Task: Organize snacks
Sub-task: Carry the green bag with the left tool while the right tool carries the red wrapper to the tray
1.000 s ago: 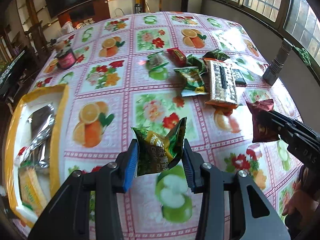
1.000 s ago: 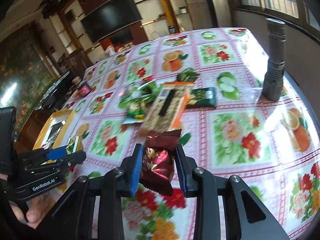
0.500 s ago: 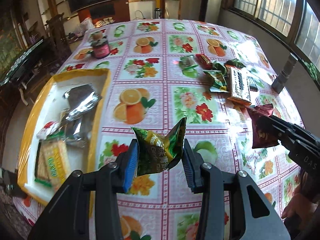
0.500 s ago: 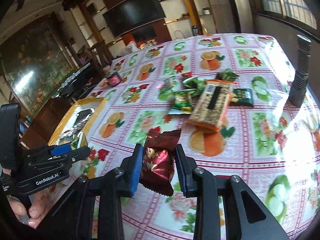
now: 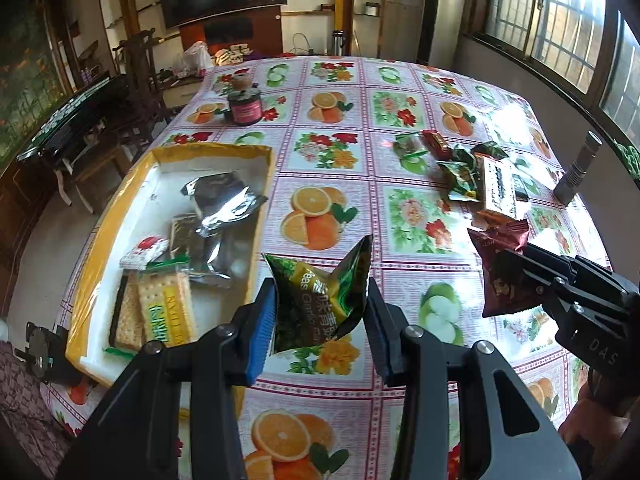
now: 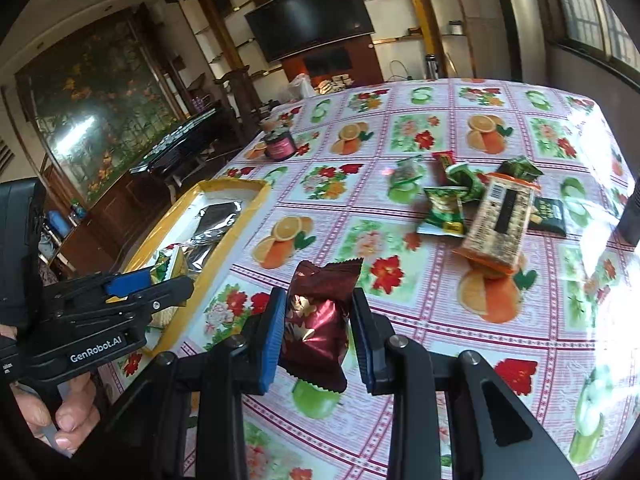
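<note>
Two jaws gripping packets, green "Peas Garlic" packet [image 5: 320, 296], maroon packet [image 6: 318, 328], "GenRobot.AI" on left gripper [image 6: 152, 294]

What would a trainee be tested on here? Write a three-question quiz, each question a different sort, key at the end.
1. True or false: the left gripper holds the dark red foil snack packet.
2. Which container already holds snacks? A) the yellow-rimmed white tray B) the dark jar with the pink label C) a wicker basket
3. Fill in: the long orange-edged pack of seeded bars lies among the loose snacks on the ____ tablecloth.

Key
1. False: it holds the green crinkled garlic peas packet; the right gripper holds the red one.
2. A
3. fruit-and-flower
</note>
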Available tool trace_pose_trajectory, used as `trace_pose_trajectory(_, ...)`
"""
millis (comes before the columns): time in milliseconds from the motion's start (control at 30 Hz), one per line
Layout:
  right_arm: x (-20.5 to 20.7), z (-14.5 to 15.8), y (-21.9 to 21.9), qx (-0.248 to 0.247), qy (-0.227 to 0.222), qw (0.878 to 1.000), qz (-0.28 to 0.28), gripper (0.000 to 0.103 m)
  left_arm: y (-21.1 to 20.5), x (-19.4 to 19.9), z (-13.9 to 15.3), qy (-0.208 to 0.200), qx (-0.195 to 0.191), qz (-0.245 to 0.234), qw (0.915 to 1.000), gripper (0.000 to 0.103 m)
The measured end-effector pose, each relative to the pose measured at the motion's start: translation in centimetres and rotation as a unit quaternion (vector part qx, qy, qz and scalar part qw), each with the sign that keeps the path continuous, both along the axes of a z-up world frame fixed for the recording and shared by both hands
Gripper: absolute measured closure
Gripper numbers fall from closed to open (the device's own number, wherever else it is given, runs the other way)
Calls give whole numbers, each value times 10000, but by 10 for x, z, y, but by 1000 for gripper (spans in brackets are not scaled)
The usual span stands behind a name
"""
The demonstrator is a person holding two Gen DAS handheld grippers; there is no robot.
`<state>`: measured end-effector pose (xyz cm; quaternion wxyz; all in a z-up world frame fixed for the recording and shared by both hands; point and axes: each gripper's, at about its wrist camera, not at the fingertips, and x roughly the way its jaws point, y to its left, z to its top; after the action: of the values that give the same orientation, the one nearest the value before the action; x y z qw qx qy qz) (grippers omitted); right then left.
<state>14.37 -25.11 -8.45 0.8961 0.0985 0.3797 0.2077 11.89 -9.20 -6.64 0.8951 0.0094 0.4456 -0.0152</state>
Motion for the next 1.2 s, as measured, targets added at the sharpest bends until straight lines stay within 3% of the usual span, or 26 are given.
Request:
trace_pose_trajectory(533,10,3,45,44,-2,9989,458,72,55,-7,-1,-3,-81,496,9987,59)
trace_pose_trajectory(1200,38,6,139,147,31,9906,1360,72,142,-4,-12,110,-157,1326,9910,59)
